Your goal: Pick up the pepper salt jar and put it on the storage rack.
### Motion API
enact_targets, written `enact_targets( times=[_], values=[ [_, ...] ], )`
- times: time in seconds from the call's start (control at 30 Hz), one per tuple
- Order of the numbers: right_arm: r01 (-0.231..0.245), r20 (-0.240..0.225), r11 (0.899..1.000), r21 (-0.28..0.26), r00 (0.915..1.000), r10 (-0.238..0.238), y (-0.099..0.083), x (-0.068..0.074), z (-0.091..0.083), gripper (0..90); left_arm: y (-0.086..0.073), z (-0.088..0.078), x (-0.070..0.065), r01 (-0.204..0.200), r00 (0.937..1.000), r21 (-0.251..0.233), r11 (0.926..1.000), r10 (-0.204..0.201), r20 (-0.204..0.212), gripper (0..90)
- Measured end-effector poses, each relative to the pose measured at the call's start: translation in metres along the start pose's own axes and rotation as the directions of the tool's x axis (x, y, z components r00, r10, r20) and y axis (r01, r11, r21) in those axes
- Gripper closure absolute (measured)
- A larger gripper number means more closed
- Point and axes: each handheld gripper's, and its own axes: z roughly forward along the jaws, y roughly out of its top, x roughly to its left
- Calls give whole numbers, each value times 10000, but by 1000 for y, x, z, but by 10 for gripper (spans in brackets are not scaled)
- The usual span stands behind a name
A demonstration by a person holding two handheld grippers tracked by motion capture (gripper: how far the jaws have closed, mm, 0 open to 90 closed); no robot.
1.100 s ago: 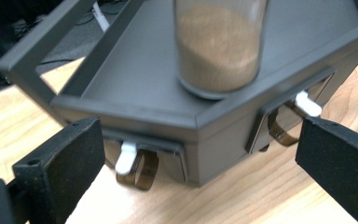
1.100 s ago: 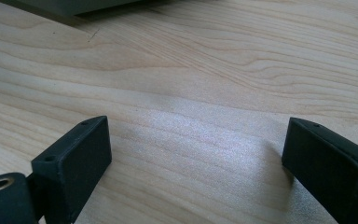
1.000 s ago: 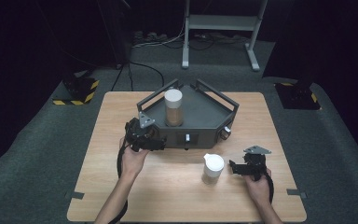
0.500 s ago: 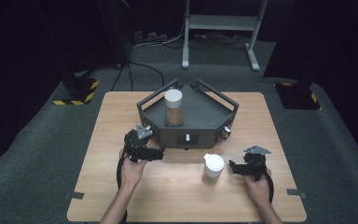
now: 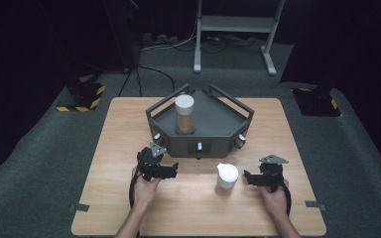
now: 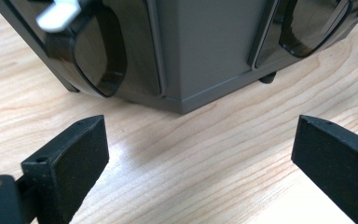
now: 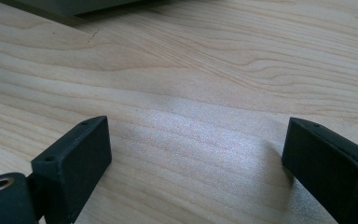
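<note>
Both hand-held grippers sat with jaws apart, the left hand-held gripper [image 5: 172, 170] having just closed slightly on nothing near the grey machine [image 5: 213, 130]. Looked like a pause between steps; next, the right hand-held gripper [image 5: 247, 177] probably needed to line up on the white-lidded jar [image 5: 226, 178] beside it.

A lab-like recording room: dark curtained walls, grey carpet [image 5: 44, 163], floor cables [image 5: 149, 74], taped stand feet [image 5: 82, 96].

Nothing readable anywhere here, honestly. No words, brand names or numbers show up on anything. The closest to a sign is the yellow-and-black hazard striping on the floor base [image 5: 81, 99] at the left behind the table, and a bit of the same striping on the base [image 5: 318, 100] at the right. The grey machine [image 5: 198, 136] has a small white mark [image 5: 199, 147] on its front face, but it's way too small to tell whether it's a label.
</note>
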Motion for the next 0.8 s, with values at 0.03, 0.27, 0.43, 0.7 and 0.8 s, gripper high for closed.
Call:
enact_targets(
  times=[0.03,0.27,0.43,0.7,0.8],
  values=[
    [-1,1,10000,-1,10000,1,0,0,0,75,0,2,0,-3,10000,48,10000,3,-18,40],
    [-2,1,10000,-1,10000,2,0,0,0,75,-5,14,-2,64,10000,337,9994,-62,-73,41],
    [-2,2,10000,-1,10000,2,0,0,0,75,-9,19,-4,179,9998,405,9990,-175,-120,41],
    [-3,2,10000,-2,10000,3,0,0,0,75,-13,26,-7,176,9995,491,9986,-163,-271,41],
    [-3,1,10000,-1,10000,3,0,0,0,75,-15,27,-8,217,9994,467,9987,-205,-270,41]
  ],
)
